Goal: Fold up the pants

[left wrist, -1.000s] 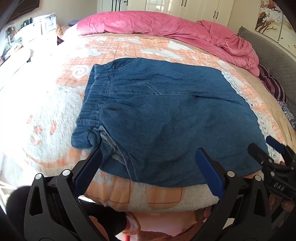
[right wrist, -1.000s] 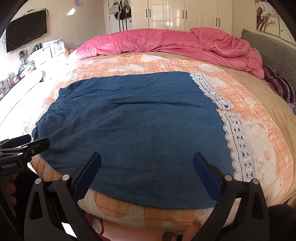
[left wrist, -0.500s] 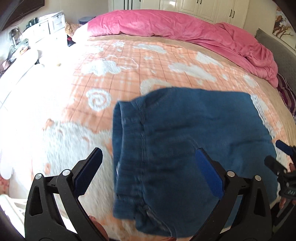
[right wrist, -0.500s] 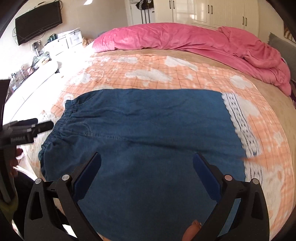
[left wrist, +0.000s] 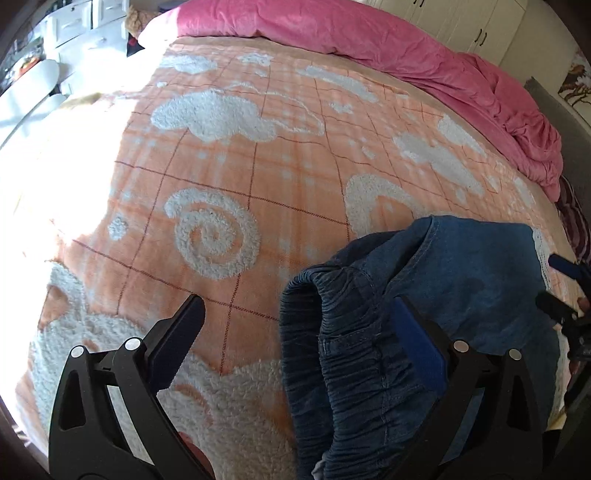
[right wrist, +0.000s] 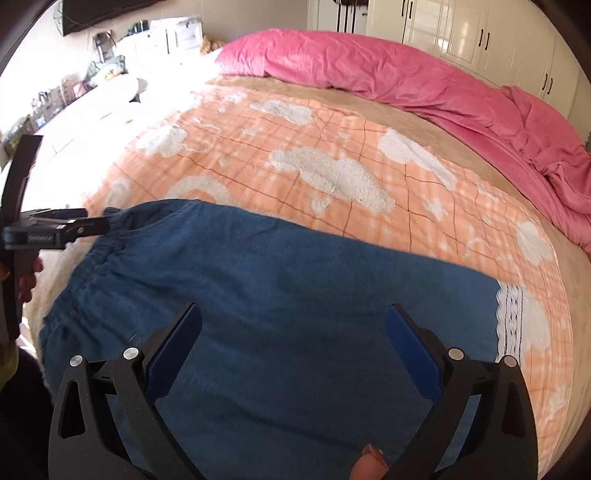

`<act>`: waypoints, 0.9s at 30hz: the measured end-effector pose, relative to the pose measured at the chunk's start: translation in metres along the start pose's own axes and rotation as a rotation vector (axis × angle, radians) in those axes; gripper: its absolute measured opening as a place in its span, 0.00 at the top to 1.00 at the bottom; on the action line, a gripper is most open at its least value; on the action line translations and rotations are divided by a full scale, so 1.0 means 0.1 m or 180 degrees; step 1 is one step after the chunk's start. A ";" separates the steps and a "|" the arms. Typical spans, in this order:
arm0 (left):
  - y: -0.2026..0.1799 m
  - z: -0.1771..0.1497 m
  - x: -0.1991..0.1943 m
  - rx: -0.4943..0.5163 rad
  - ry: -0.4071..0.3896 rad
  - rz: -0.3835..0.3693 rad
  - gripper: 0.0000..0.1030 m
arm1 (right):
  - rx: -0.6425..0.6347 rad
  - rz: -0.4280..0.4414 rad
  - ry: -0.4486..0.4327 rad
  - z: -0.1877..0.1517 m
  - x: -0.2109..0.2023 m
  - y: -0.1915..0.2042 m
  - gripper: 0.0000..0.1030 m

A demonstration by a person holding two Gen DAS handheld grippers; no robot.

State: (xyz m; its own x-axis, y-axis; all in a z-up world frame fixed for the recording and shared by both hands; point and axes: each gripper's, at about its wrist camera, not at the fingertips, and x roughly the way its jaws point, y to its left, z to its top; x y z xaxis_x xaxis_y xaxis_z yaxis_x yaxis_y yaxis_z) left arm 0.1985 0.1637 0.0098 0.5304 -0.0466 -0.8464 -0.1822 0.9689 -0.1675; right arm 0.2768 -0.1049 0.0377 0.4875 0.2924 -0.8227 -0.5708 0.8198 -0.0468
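Blue denim pants (right wrist: 295, 280) lie flat across the near part of the bed, elastic waistband (right wrist: 99, 266) to the left and white lace hem (right wrist: 511, 317) to the right. My right gripper (right wrist: 293, 321) hovers open over the middle of the denim with nothing between its fingers. In the left wrist view the pants (left wrist: 461, 280) fill the lower right, with the gathered waistband (left wrist: 332, 350) nearest. My left gripper (left wrist: 299, 317) is open at the waistband end; its right finger overlaps the denim and its left finger is over the blanket. It also shows from the side as the left gripper (right wrist: 99, 218) at the waistband corner.
The pants rest on an orange checked blanket (left wrist: 258, 177) with fluffy white shapes. A crumpled pink duvet (right wrist: 406, 77) runs along the far side of the bed. White cupboards (right wrist: 461, 29) stand behind it. White furniture (left wrist: 74, 22) stands off the bed's left side.
Both grippers have moved forward and higher over the bed, so the pants sit lower in each view. The left gripper has swung left, past the waistband end. Both stay open.
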 end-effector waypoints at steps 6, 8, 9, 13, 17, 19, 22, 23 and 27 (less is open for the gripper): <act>-0.10 0.11 0.21 0.0171 0.0044 -0.0270 0.24 | -0.0114 -0.0044 0.0134 0.28 0.40 -0.07 0.04; -0.09 0.12 0.29 0.0143 0.0089 -0.0273 0.31 | -0.0196 0.0006 0.0192 0.33 0.49 -0.05 0.04; -0.09 0.13 0.29 0.0145 0.0053 -0.0265 0.43 | -0.0237 0.0042 0.0222 0.36 0.54 -0.04 0.04; -0.01 0.15 0.20 -0.0002 -0.0006 -0.0491 0.71 | -0.0488 0.0062 0.0220 0.46 0.62 0.07 0.04; -0.16 0.06 -0.09 0.0289 -0.0196 -0.0510 0.75 | -0.0938 0.0012 0.0076 0.53 0.61 0.25 0.04; -0.26 0.01 -0.20 0.0452 -0.0298 -0.0405 0.75 | -0.1064 0.0055 0.0051 0.55 0.61 0.31 0.05; -0.37 -0.03 -0.34 0.0632 -0.0460 -0.0300 0.75 | -0.1339 0.0125 0.0031 0.54 0.61 0.44 0.06; -0.39 -0.03 -0.37 0.0672 -0.0489 -0.0287 0.75 | -0.1431 0.0130 0.0042 0.52 0.62 0.49 0.07; -0.39 -0.03 -0.39 0.0667 -0.0469 -0.0273 0.75 | -0.1609 0.0111 -0.0023 0.45 0.60 0.67 0.74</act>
State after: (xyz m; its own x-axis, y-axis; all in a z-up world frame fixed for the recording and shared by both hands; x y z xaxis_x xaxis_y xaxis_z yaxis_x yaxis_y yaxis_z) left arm 0.1827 0.1267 0.0475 0.6541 -0.1098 -0.7484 0.0360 0.9928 -0.1142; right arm 0.2982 -0.0101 0.0107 0.4660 0.3202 -0.8248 -0.8344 0.4690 -0.2894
